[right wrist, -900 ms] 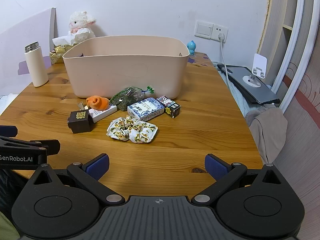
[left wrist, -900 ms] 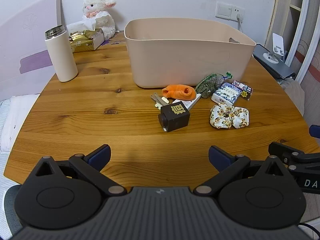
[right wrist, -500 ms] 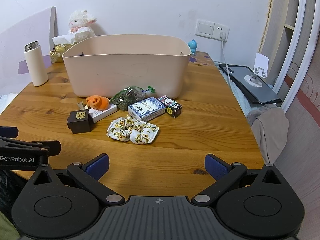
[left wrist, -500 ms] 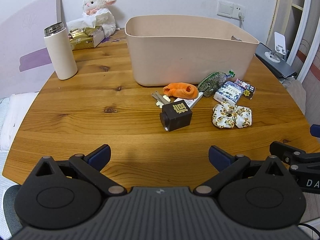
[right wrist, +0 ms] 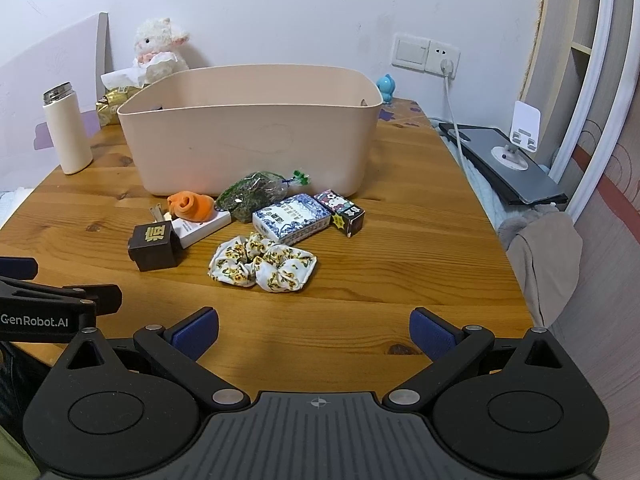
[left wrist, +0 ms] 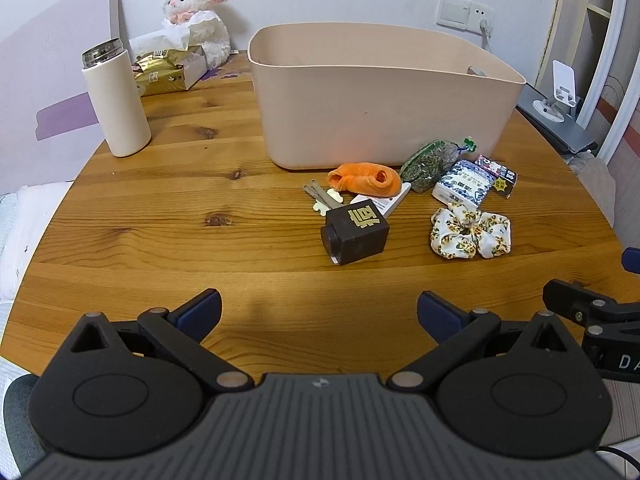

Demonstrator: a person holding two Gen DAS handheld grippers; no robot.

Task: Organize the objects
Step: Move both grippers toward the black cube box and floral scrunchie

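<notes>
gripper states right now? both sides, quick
Left gripper: jaws open, holding nothing, above the wooden table.
Right gripper: jaws open, holding nothing.

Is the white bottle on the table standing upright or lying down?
Upright. The white bottle stands on its base on the table, metal cap on top, left of the beige bin.

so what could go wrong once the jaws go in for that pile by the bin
1. The items are packed close: the orange cloth lies on the white box, with the keys beside it, so a grab may drag neighbours along.
2. The flat keys could slip from the jaws.
3. The scrunchie is soft and may snag on the bin rim. Both grippers, left and right, are open and empty.
</notes>
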